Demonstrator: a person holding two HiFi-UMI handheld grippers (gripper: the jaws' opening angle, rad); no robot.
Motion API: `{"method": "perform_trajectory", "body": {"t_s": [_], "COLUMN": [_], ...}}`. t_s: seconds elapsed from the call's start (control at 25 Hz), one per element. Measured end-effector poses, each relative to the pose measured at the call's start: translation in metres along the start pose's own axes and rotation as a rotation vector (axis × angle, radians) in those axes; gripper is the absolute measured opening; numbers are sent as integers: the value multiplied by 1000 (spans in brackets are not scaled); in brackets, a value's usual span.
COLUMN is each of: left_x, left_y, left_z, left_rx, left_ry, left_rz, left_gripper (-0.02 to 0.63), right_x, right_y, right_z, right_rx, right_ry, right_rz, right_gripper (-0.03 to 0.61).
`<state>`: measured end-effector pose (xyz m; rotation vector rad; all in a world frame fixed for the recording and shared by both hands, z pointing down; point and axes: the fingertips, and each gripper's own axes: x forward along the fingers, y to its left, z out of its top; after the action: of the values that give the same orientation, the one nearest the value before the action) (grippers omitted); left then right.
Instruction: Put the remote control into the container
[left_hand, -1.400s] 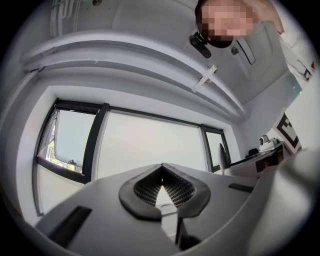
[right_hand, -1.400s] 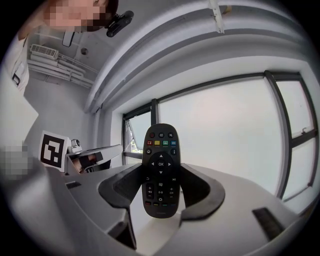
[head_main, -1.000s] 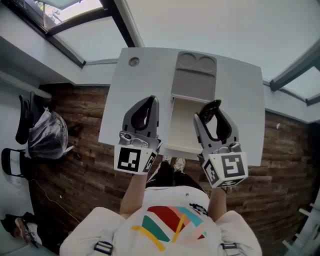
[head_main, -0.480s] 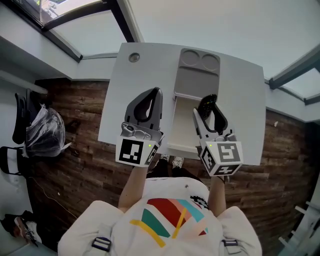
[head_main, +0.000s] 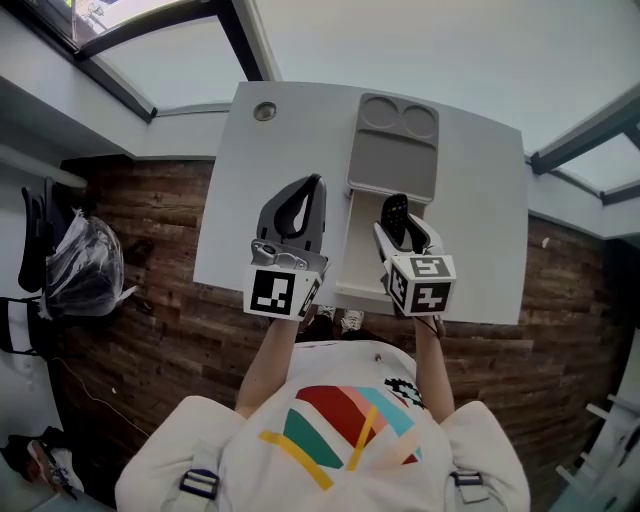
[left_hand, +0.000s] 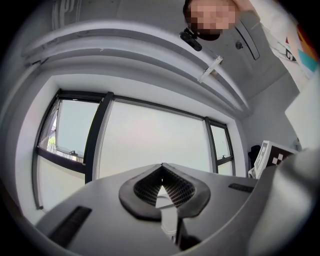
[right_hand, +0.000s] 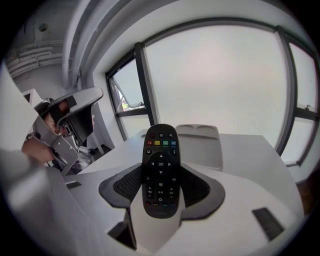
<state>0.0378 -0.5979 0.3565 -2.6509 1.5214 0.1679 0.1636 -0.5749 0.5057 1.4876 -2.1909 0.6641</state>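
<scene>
Our right gripper (head_main: 398, 230) clamped the remote control (right_hand: 160, 170) in its fingers over the open container (head_main: 356, 268); we needed to lower it flat. The left gripper (head_main: 303, 195) had its fingers closed and empty.

White table (head_main: 475, 210), grey container (head_main: 392, 165) on it

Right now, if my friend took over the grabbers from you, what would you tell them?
Left gripper: jaws shut, nothing in them, held above the table.
Right gripper: jaws shut on the remote, over the open box.
Box: on the table, lid flipped back, nothing seen inside.
Done: remote is picked up.
Left: lower it into the box, open the jaws, lift away.
</scene>
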Motion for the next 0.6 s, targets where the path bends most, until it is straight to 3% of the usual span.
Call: {"method": "perform_trajectory", "body": {"t_s": [0.28, 0.6], "left_x": [-4, -12], "left_y": [-2, 4], "left_z": [-33, -38], "left_rx": [-45, -58], "left_ry": [54, 65], "left_rz": [-13, -11], "left_gripper": [8, 8], "right_x": [34, 53], "right_y": [7, 5], "right_z": [-46, -90], "right_rx": [-46, -59], "right_ry": [218, 402], "right_rz": [9, -37], "right_gripper": [241, 241]}}
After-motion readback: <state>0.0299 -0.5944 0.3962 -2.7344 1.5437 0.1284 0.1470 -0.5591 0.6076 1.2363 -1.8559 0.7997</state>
